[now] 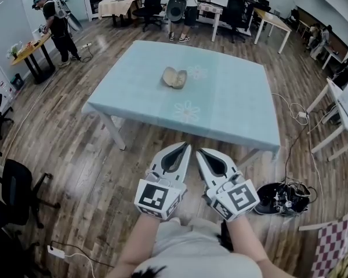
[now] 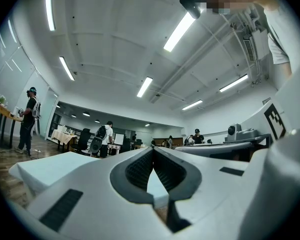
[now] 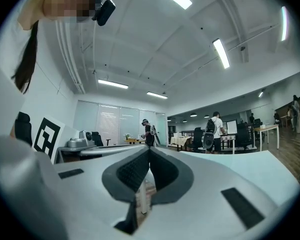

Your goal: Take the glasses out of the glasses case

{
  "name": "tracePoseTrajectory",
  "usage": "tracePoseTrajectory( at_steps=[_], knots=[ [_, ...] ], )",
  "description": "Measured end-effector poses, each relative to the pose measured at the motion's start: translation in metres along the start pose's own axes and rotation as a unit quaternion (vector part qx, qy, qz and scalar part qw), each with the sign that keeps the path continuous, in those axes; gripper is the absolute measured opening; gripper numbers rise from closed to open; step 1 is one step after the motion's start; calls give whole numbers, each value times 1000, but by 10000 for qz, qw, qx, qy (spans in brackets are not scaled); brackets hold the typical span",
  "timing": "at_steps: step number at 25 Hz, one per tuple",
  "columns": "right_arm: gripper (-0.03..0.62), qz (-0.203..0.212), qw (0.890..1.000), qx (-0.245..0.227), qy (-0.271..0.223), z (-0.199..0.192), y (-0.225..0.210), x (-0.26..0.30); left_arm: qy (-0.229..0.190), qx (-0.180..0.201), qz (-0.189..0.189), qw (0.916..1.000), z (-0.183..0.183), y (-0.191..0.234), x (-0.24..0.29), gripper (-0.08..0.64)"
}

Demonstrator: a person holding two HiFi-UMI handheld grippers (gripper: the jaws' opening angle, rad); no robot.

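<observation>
A beige glasses case (image 1: 174, 77) lies near the middle of the light blue table (image 1: 232, 109), toward its far side; whether its lid is up I cannot tell. Both grippers hang side by side over the floor, well short of the table's near edge and far from the case. My left gripper (image 1: 185, 146) is shut with its jaw tips together and nothing between them. My right gripper (image 1: 200, 152) is likewise shut and empty. In the left gripper view the left gripper (image 2: 152, 149) points at the table top, and the right gripper (image 3: 149, 149) does the same in its own view.
Wood floor surrounds the table. A black device with cables (image 1: 278, 197) sits on the floor to the right. Black office chairs (image 1: 14, 187) stand at the left. White desks (image 1: 345, 112) line the right side. People stand at the far end (image 1: 182, 4) and far left (image 1: 55, 28).
</observation>
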State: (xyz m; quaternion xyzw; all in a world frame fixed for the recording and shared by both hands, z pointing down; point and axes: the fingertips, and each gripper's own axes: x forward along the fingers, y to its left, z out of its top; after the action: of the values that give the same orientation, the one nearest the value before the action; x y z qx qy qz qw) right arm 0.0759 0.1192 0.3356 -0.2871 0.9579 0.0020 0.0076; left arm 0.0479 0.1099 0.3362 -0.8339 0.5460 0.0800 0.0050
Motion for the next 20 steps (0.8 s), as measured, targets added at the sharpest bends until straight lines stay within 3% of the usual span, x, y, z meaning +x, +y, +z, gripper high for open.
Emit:
tracePoseTrajectory(
  at_steps=[12,20],
  knots=[
    [8,13,9998,-55,176,-7,-2,22,-16,-102,92,9999,-1,26,5,9],
    [8,57,9997,-186,111,-7,-15,40,29,50,210,9998,-2,42,11,9]
  ],
)
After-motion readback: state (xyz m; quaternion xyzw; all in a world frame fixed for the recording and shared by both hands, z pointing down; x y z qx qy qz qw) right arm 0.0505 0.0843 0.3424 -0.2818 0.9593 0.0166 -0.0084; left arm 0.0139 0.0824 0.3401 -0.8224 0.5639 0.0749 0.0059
